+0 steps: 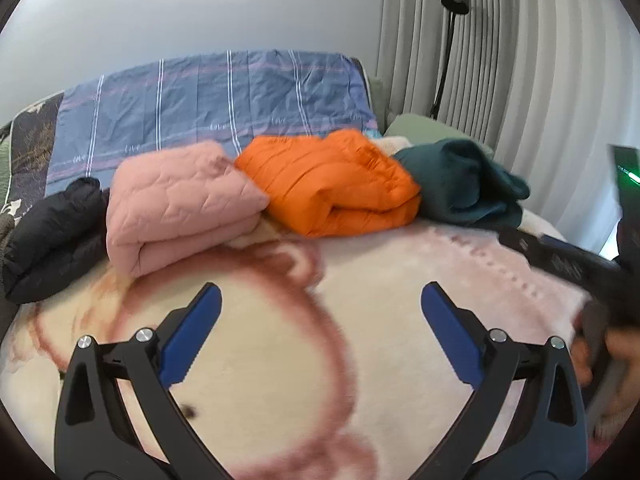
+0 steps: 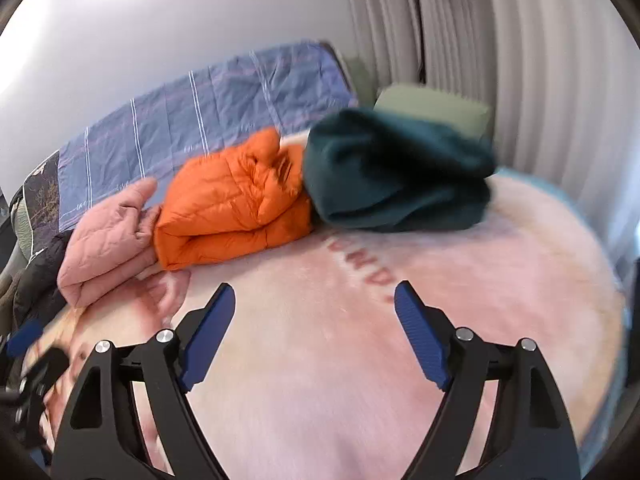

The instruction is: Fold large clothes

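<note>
On pink printed blanket [image 1: 400,288], far side: row of folded garments, left to right: black jacket [image 1: 52,236], pink quilted jacket [image 1: 176,208], orange puffer jacket [image 1: 332,184], dark teal garment [image 1: 460,184], neighbours touching. Left gripper [image 1: 320,300] hovers near, jaws spread, grasping nothing. Right gripper [image 2: 314,300] likewise released, nothing between pads. Left view alone shows floor lamp [image 1: 452,32] against curtain [image 1: 540,60] and full black jacket. Right view shows green pillow [image 2: 432,112] behind teal garment more fully. Striped blue duvet [image 1: 216,104] lies beyond row. No containers seen.
</note>
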{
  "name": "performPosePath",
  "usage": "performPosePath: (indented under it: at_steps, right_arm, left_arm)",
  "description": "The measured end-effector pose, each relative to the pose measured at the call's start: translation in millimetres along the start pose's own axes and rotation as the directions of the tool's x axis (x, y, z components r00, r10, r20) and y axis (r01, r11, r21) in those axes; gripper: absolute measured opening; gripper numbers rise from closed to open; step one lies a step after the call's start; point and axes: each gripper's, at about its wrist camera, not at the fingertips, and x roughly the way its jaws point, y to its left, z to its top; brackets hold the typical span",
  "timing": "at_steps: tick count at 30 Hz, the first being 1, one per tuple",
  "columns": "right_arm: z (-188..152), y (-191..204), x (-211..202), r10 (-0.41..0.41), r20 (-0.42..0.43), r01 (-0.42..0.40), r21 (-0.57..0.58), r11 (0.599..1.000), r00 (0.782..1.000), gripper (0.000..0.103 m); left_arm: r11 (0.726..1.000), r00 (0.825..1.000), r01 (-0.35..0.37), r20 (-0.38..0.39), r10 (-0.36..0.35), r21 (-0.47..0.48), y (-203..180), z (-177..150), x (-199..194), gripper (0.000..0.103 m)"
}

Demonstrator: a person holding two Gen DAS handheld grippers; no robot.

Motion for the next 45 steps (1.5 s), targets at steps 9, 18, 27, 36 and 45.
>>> performPosePath:
  at_steps: [9, 18, 27, 36, 45]
  right_arm:
    - [-11, -11, -74, -0.008, 0.111, 0.012, -0.036, 0.999, 0.994, 0.087]
    - [-30, -9, -107, 0.003, 0.124, 0.007, -0.085, 0.996, 0.992, 0.091]
    - [-43, -7, -109, -0.007, 0.103, 0.021, -0.138, 0.990, 0.995, 0.091]
    - [-46, -8, -117, -0.002, 0.116, 0.018, -0.144, 0.989, 0.993, 0.091]
    - [-49, -6, -120, -0.002, 0.119, 0.020, -0.155, 0.988, 0.993, 0.091]
  left_arm:
    - [0.999, 0.999, -0.030, 0.036, 0.029, 0.012, -34, 2, -53, 0.101]
    - [0.993, 0.994, -0.090, 0.074, 0.085, 0.078, -55, -15, -90, 0.101]
    - [0.994, 0.993, -0.103, 0.065, 0.101, 0.031, -57, -37, -102, 0.101]
    - [0.992, 0.989, -0.122, 0.084, 0.119, 0.035, -60, -42, -117, 0.101]
    - [0.985, 0.984, -0.167, 0.076, 0.163, 0.046, -65, -50, -124, 0.101]
